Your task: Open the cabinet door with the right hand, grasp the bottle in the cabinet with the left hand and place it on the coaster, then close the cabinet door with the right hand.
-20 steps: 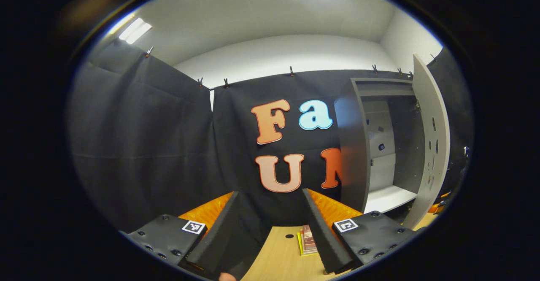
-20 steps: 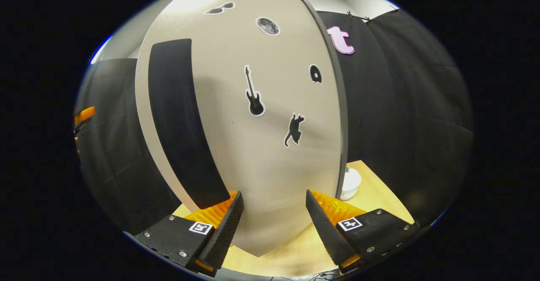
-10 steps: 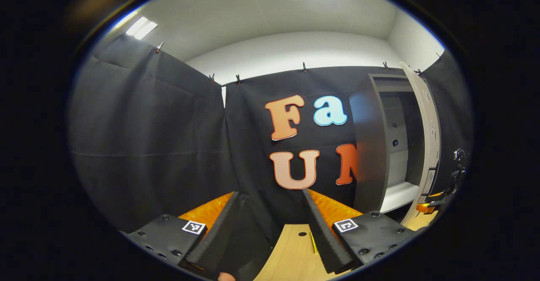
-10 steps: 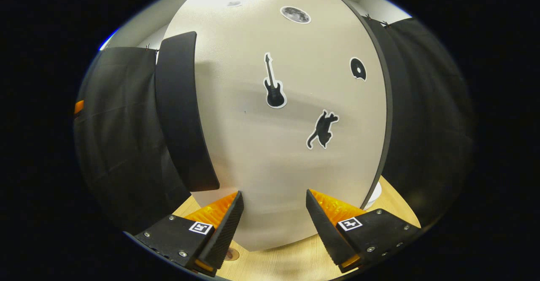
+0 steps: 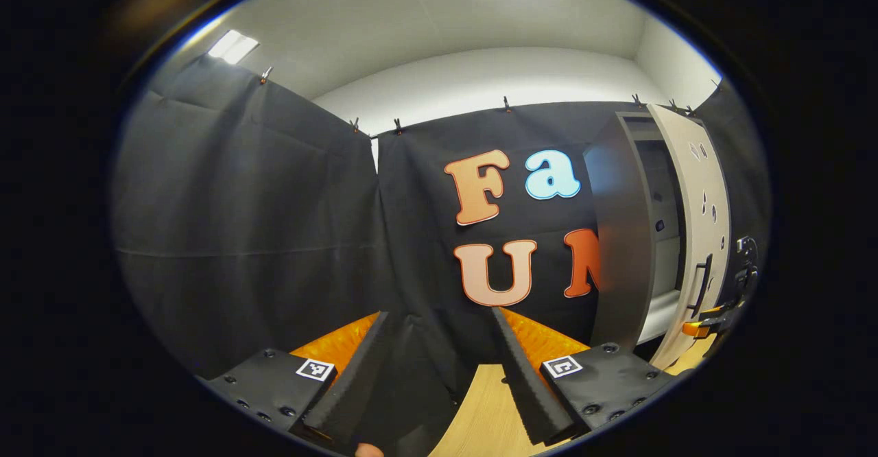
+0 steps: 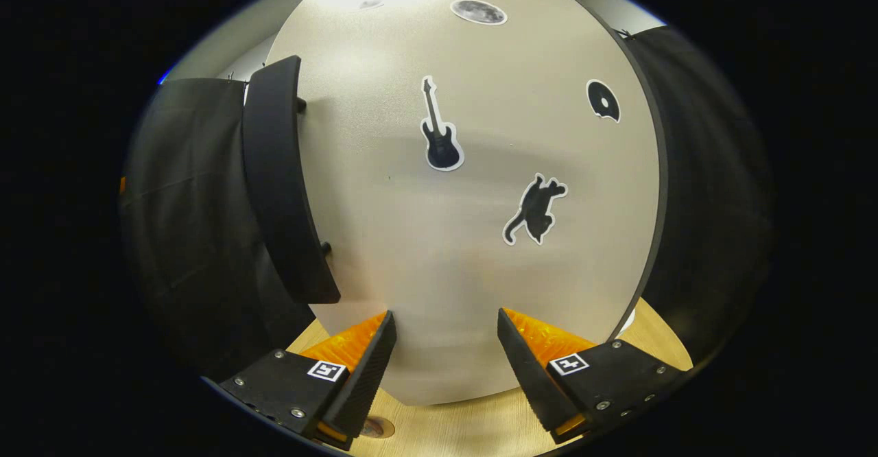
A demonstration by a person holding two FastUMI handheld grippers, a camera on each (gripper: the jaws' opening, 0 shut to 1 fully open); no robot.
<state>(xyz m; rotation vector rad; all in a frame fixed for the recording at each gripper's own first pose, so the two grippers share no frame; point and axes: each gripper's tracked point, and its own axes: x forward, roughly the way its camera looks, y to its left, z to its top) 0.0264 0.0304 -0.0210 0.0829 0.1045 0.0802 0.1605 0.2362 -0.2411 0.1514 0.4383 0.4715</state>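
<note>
Grey cabinet (image 5: 621,237) at far right in the left gripper view, standing on the wooden table (image 5: 480,416). Pale cabinet door (image 6: 473,189) close ahead in the right gripper view, nearly shut judging from the left gripper view, only a narrow gap showing. Looks a stiff, flat, light panel swinging on hinges; likely to move under a gentle push, or by the long dark handle (image 6: 278,182) near its left edge for surer hold. Right gripper (image 6: 444,333) with fingers apart, holding nothing, just near the door's lower face; contact unclear. Left gripper (image 5: 439,337) likewise spread and empty, well left of the cabinet.
</note>
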